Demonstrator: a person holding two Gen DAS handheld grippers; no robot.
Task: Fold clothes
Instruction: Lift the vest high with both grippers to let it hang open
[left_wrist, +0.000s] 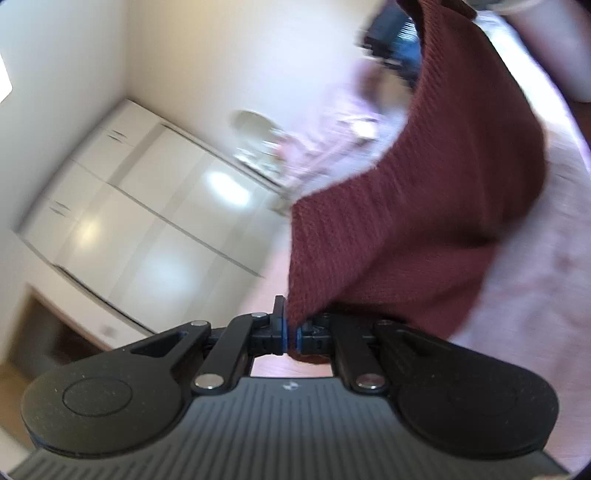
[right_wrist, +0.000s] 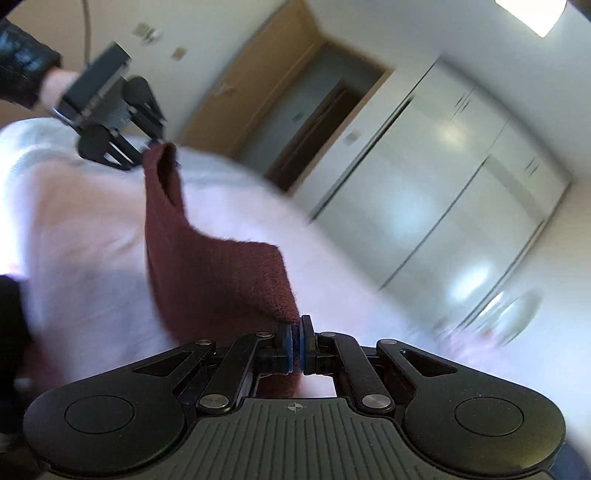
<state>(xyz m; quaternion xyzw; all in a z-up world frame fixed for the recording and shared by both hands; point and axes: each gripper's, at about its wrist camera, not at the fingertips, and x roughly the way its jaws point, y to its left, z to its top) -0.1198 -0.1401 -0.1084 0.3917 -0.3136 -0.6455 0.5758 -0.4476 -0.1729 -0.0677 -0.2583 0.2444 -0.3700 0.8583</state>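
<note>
A dark red knitted garment (left_wrist: 424, 206) hangs stretched in the air between my two grippers, above a pale pink bed cover (left_wrist: 535, 295). My left gripper (left_wrist: 291, 332) is shut on one corner of it. In the right wrist view the garment (right_wrist: 218, 273) runs from my right gripper (right_wrist: 295, 343), which is shut on another corner, up to the left gripper (right_wrist: 147, 147) held by a hand at the upper left. Both views are blurred by motion.
White wardrobe doors (left_wrist: 147, 221) stand behind the bed, also in the right wrist view (right_wrist: 443, 206). A brown-framed doorway (right_wrist: 306, 122) is beside them. Blurred small items (left_wrist: 266, 144) lie at the bed's far end.
</note>
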